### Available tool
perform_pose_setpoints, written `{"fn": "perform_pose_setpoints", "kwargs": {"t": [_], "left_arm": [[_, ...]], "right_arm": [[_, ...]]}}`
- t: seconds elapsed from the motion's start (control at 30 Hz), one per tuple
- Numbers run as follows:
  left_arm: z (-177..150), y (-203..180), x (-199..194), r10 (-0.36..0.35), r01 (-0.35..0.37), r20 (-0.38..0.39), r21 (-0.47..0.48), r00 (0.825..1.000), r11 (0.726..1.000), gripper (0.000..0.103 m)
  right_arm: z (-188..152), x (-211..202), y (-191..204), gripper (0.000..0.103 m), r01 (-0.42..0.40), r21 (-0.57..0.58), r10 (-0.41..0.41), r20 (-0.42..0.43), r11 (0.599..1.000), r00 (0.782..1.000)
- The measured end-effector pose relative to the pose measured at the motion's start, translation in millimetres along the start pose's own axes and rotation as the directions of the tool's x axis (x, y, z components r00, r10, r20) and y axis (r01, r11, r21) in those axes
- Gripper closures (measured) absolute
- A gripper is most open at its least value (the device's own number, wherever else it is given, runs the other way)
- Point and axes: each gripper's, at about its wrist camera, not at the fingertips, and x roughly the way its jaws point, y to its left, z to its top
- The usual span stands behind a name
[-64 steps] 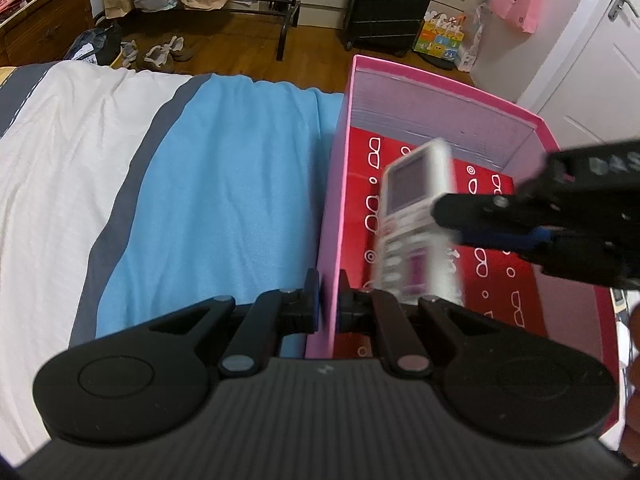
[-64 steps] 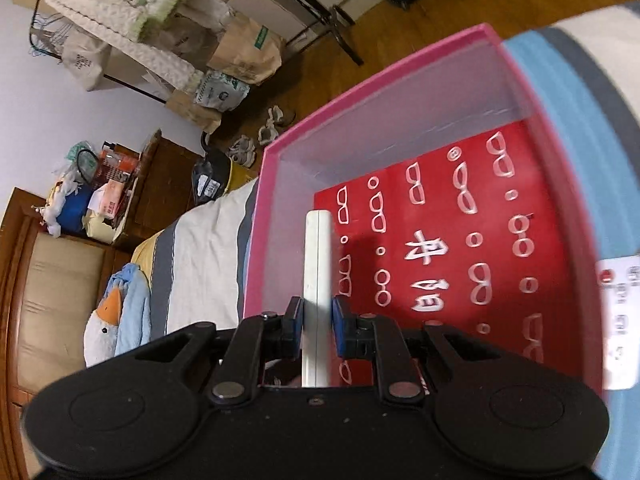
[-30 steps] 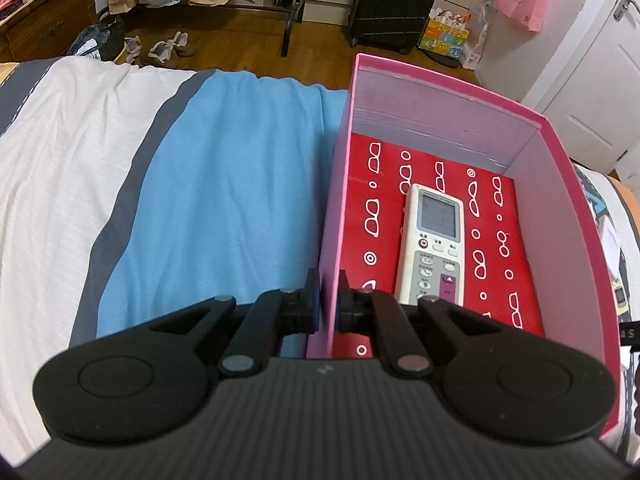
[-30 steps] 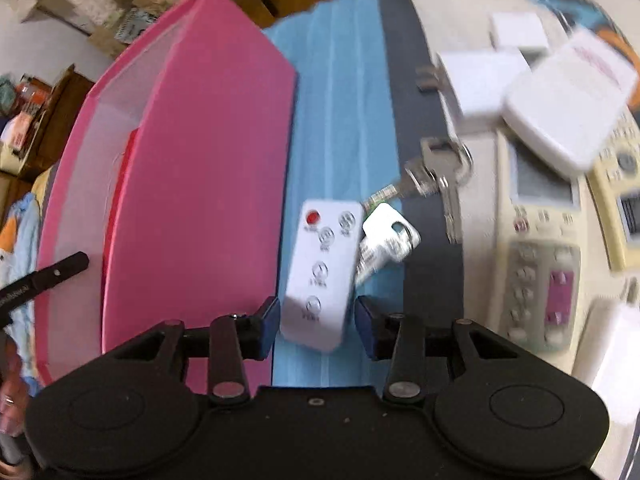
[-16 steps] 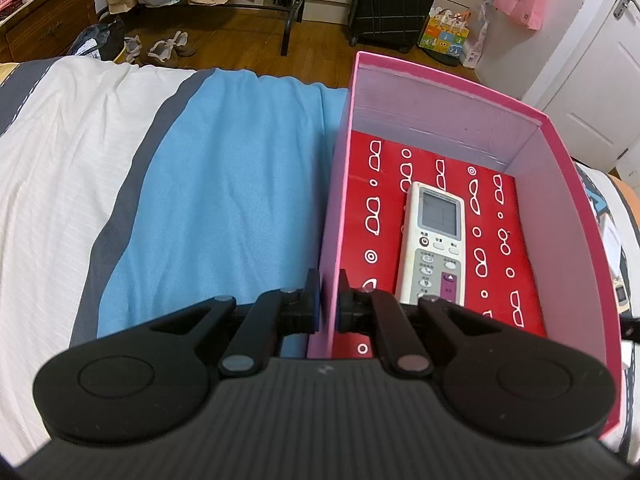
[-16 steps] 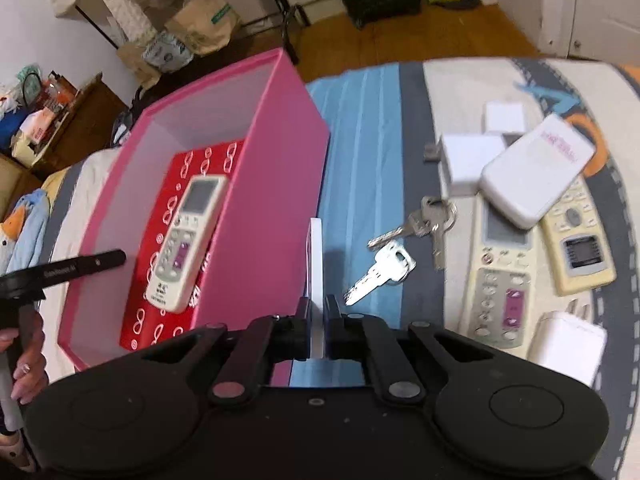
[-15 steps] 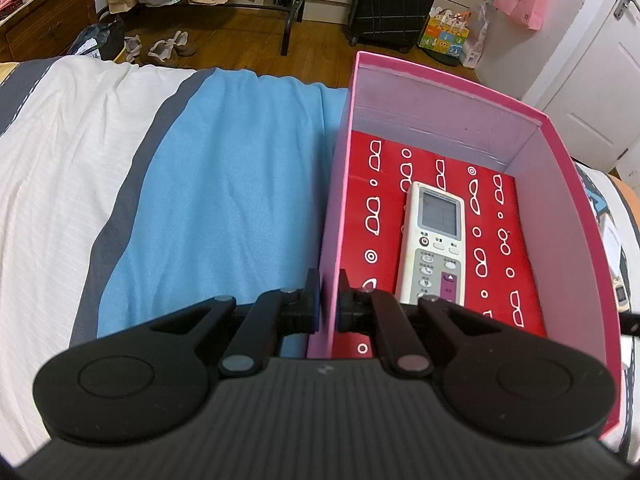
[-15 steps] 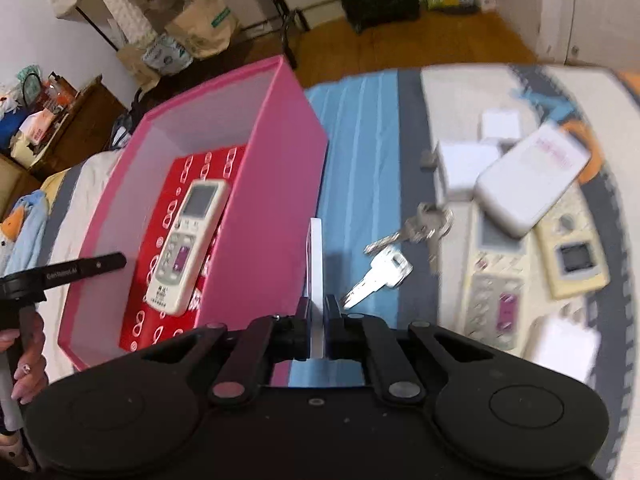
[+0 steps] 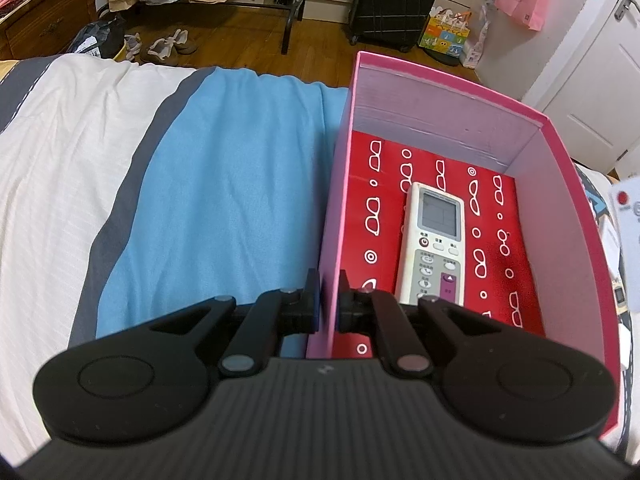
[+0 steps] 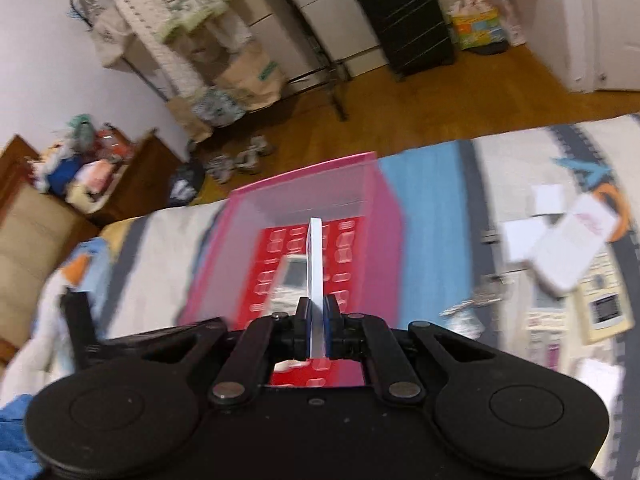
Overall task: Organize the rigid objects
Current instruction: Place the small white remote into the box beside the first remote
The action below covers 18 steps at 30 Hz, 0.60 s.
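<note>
**Slim white remote edge-on in the right tool, above the pink box**

Right tool (image 10: 316,332): pads clamped on the small white remote (image 10: 315,264), gripped across its thin faces near one end. The rest of the body sticks out forward, edge toward the lens. It hangs above the open pink box (image 10: 384,220), over the red patterned floor. The right wrist view is blurred, so I cannot tell how high it is.

Left tool (image 9: 325,300): pads closed on the box's near-left wall, one pad outside and one inside, pinning it on the bed (image 9: 224,184).

Already in the box: a longer white AC remote (image 9: 434,240), flat and face up, roughly mid-floor, with bare floor on either side.

Handling, my judgement:
- The small remote looks like light, stiff plastic with smooth faces. With most of its length past the pads, it could pivot or slide if swung hard.
- A grip nearer its middle would be steadier. The flat faces are the right surfaces to squeeze, not the rounded edges.
- It seems unlikely to break from a short drop onto cardboard, though it could clatter onto the AC remote.
- The box wall is thin card and would flex under a hard pinch.

Still out on the bed to the right: keys (image 10: 476,304), white chargers (image 10: 520,240) and more remotes (image 10: 604,308), all blurred.
</note>
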Motion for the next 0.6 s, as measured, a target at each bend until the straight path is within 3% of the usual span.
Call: {"fn": "perform_pose_setpoints", "kwargs": {"t": [0.1,0.33,0.5,0.6], "left_arm": [[0,0,0,0.0,0.0,0.002,0.003,1.0,1.0,0.097],[-2,0,0,-0.009,0.009,0.012,0.009,1.0,1.0,0.097],[-3,-1,1,-0.009,0.009,0.009,0.007,1.0,1.0,0.097],[-3,0,0,-0.008,0.008,0.008,0.007,1.0,1.0,0.097]], "right_arm": [[-5,25,10,0.095,-0.039,0.025,0.041,-0.058,0.999,0.997],[-21,84,28,0.093,-0.042,-0.016,0.039,-0.145,0.999,0.989],[-24,85,32,0.077,-0.042,-0.086,0.03,-0.137,0.995,0.99],[-20,71,32,0.077,-0.04,-0.114,0.023,-0.149,0.993,0.989]]}}
